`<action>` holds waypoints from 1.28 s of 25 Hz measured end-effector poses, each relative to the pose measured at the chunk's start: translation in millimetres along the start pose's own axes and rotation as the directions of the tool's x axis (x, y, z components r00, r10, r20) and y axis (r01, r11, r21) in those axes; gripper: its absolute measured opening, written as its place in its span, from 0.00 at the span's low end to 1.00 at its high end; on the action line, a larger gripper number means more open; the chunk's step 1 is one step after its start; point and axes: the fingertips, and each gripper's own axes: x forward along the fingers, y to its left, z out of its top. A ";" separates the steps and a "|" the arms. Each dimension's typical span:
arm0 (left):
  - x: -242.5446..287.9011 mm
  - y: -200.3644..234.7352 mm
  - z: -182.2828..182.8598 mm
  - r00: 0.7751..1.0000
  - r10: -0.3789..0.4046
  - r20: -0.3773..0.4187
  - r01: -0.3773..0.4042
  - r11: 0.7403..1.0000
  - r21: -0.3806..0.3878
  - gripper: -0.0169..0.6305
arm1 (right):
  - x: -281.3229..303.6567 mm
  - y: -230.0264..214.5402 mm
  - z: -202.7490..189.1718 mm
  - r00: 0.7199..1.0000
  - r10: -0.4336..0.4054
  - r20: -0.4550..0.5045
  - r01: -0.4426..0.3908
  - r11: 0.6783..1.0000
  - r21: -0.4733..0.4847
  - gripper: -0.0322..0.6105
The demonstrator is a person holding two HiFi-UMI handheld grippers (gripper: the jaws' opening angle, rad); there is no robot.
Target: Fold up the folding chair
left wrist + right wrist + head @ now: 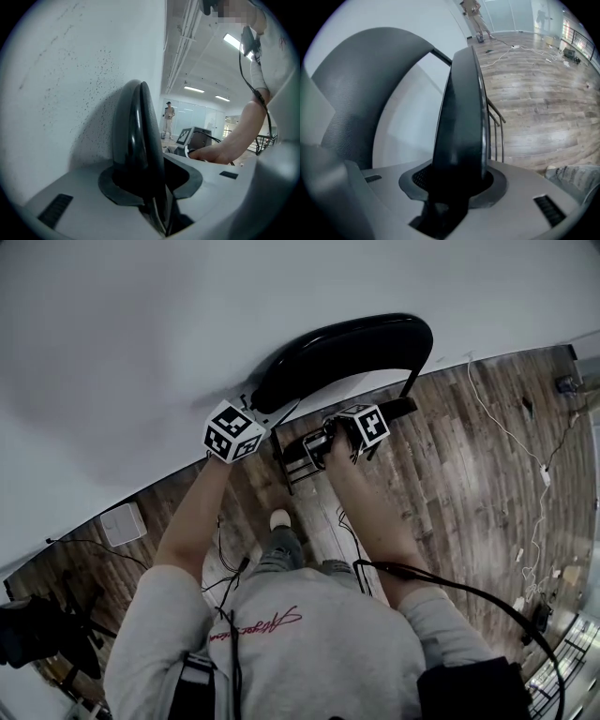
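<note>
chair: folding chair stands against the wall, ahead of both hands
left gripper: jaws narrow, closed on the backrest at its left end
right gripper: jaws clamped on the seat edge
seat axis: on edge, running up along the jaws
key relation: backrest is just left of the seat in the right gripper view, with a gap between
nearer hand: right; it likely swings the seat in

Open-plan lab or office hall: wood-plank floor, white wall, ceiling strip lights, glass partitions, loose floor cables.
</note>
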 end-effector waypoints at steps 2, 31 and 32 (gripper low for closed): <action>-8.6 1.0 -12.1 0.999 0.051 -0.016 -0.051 0.999 0.013 0.27 | -4.6 -0.4 1.9 0.997 0.054 0.052 -0.052 0.998 -0.027 0.35; -110.8 -18.3 -42.4 0.915 0.370 0.159 -0.339 0.920 -0.195 0.34 | 4.1 29.0 15.8 0.989 -0.094 0.114 0.090 0.995 0.037 0.27; -111.4 -17.3 -42.4 0.914 0.373 0.160 -0.341 0.919 -0.197 0.34 | 4.7 29.7 15.4 0.989 -0.080 0.126 0.077 0.997 0.027 0.27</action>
